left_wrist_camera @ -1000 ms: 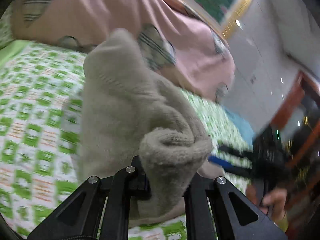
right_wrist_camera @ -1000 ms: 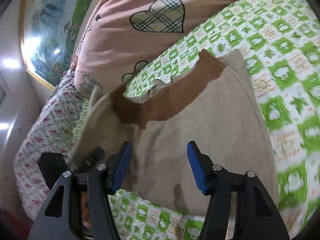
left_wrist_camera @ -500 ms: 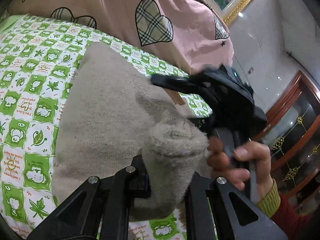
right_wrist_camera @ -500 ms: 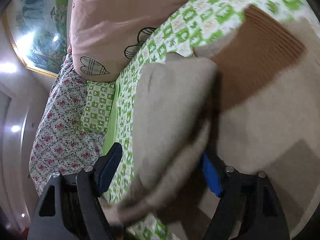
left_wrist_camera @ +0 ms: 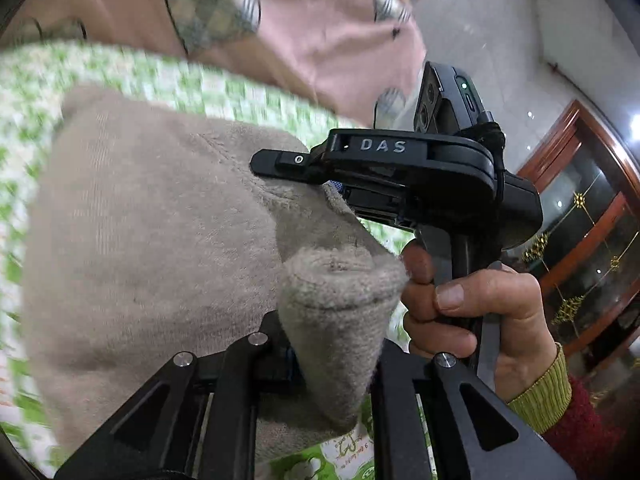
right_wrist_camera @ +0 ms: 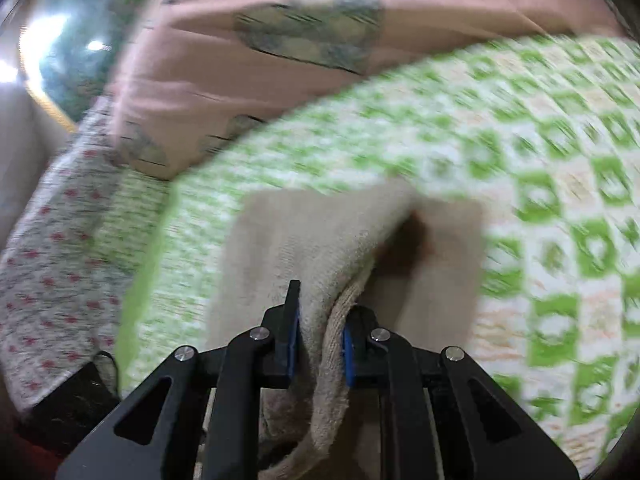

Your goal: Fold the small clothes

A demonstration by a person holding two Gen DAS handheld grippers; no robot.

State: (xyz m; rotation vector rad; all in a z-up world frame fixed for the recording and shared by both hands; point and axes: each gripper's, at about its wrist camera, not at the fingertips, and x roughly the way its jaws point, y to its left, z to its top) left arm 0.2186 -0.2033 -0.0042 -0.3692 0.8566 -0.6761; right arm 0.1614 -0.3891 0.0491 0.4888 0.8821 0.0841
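White raised letters "DAS" mark the black right tool [left_wrist_camera: 280, 164] held in a person's hand [left_wrist_camera: 472, 312]. The beige knitted garment [left_wrist_camera: 152, 248] lies on the green-and-white checked bed sheet [right_wrist_camera: 520, 168], both ends lifted. The left tool [left_wrist_camera: 332, 364] pinches 1 bunched fold, jaws opening slightly; the right tool's jaws are closing on another fold. A pink heart-patterned quilt [left_wrist_camera: 304, 28] bounds the far side.

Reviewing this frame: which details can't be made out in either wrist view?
- Left wrist: left claw pads, buried under the beige sweater fold.
- Left wrist: right claw tips, hidden in cloth.
- Right wrist: green checked sheet print, motion-blurred.
- Right wrist: sweater's lower edge, cut off by the frame.
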